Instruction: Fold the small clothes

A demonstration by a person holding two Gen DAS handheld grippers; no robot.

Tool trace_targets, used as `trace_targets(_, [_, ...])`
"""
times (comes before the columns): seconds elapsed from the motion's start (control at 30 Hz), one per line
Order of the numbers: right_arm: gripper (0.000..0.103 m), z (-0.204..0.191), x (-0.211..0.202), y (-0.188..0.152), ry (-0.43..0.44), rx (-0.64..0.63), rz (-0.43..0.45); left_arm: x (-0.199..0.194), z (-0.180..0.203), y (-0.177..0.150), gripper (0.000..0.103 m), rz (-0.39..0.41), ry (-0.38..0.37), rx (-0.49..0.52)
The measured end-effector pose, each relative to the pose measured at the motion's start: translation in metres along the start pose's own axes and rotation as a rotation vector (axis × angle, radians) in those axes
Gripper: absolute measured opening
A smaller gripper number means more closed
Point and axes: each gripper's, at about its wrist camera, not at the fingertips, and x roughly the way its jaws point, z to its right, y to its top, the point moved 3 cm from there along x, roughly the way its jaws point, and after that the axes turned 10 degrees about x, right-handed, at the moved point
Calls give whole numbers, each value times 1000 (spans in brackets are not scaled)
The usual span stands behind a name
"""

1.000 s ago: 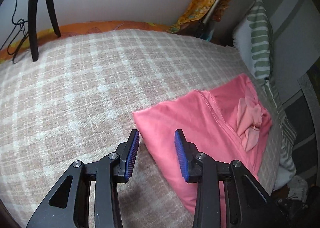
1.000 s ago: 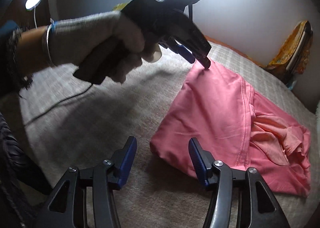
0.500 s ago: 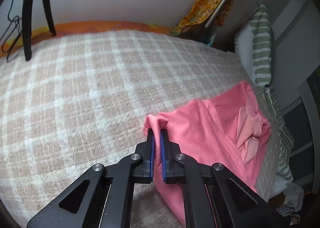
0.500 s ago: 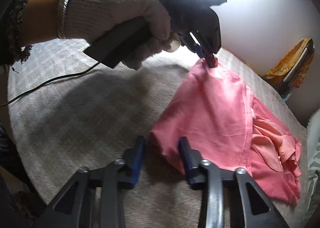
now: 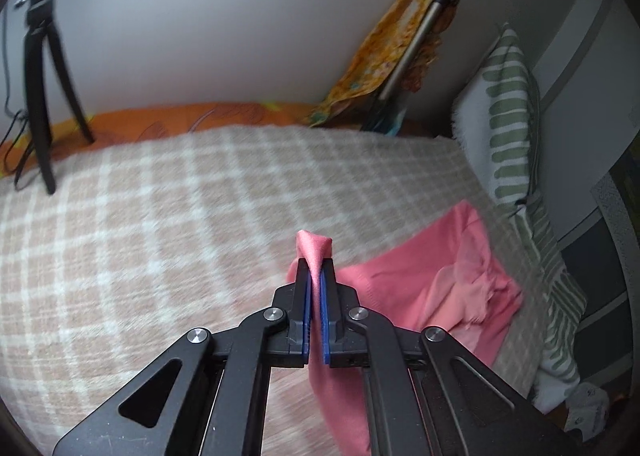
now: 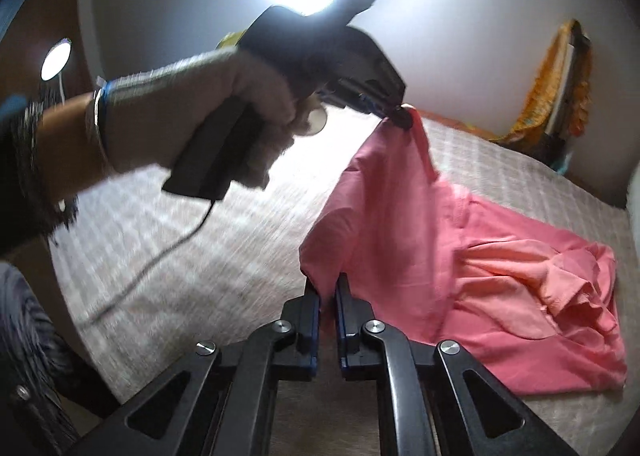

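A pink cotton garment [image 6: 400, 216] lies partly lifted off a beige checked bed blanket [image 5: 160, 216]. The right hand-held gripper [image 6: 328, 296] pinches its near corner; the left hand-held gripper [image 5: 316, 276], in a gloved hand [image 6: 192, 120], clamps the far corner.

Pink garment [image 6: 460, 256] w/ two near corners lifted; rest crumpled flat on checked blanket [image 5: 140, 236].

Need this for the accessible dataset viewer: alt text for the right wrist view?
The right gripper is shut on one corner of a pink garment, while the left gripper, held in a gloved hand, pinches another corner and lifts it. The rest of the garment lies rumpled on a checked blanket.
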Motion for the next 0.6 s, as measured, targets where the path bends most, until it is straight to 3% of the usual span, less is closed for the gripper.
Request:
trace_targets(0.37, [4,107,-53,23,20,295,86,44,75,46,2,30,-50,53])
trace_targets(0.6, [4,150,-78,22,22,360,94,89,123,64,2,4,-67,95])
